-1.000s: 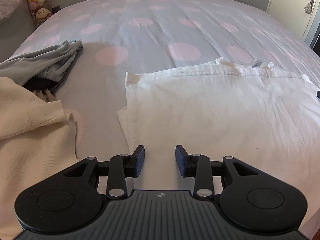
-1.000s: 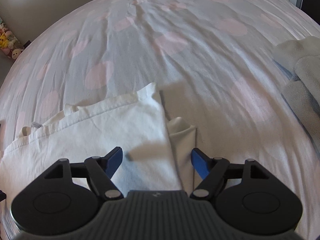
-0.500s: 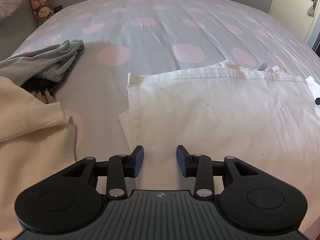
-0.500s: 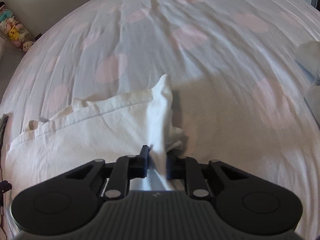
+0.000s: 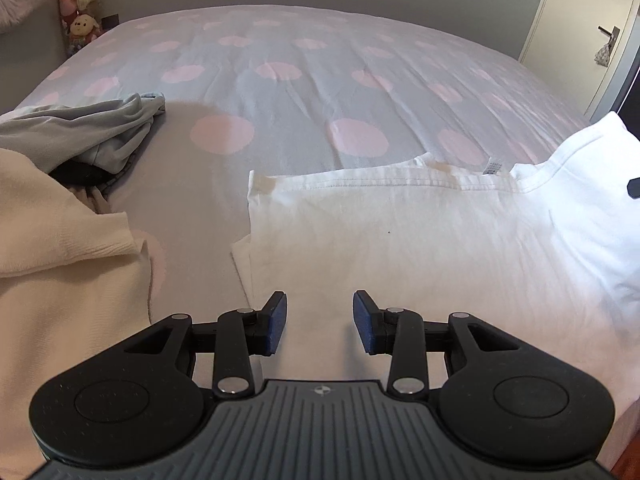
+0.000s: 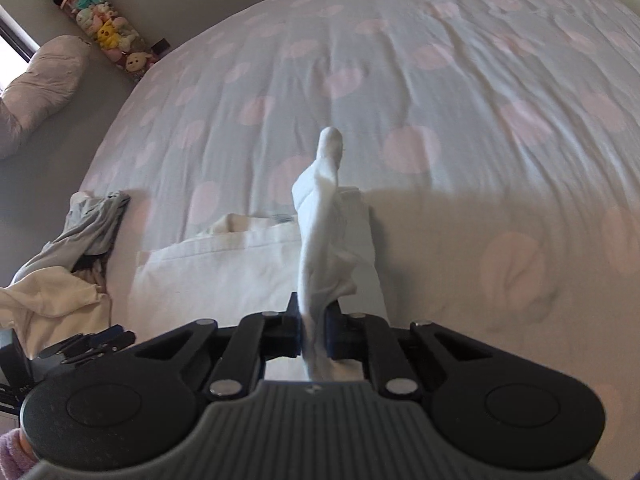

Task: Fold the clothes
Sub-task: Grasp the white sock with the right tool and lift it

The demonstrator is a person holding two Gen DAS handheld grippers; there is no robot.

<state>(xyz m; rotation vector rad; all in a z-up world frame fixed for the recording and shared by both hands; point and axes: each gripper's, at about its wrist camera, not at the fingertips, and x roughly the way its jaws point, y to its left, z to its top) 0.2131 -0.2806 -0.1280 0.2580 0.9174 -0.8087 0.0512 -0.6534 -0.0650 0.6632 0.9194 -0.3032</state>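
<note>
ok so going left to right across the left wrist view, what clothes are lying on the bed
cream knit garment → grey garment, farther back on the bed → white t-shirt, with the open left hand-held gripper over its near edge and its right side lifted up.

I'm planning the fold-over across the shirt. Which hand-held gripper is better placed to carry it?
Right. The right hand-held gripper is shut on the shirt's lifted side, so it can probably sweep that across. The left hand-held gripper is open over the near hem, holding nothing.

polka-dot bed point(image 5: 304, 92) — white shirt point(image 5: 420, 232), grey garment point(image 5: 80, 136), cream sweater point(image 5: 52, 248)
</note>
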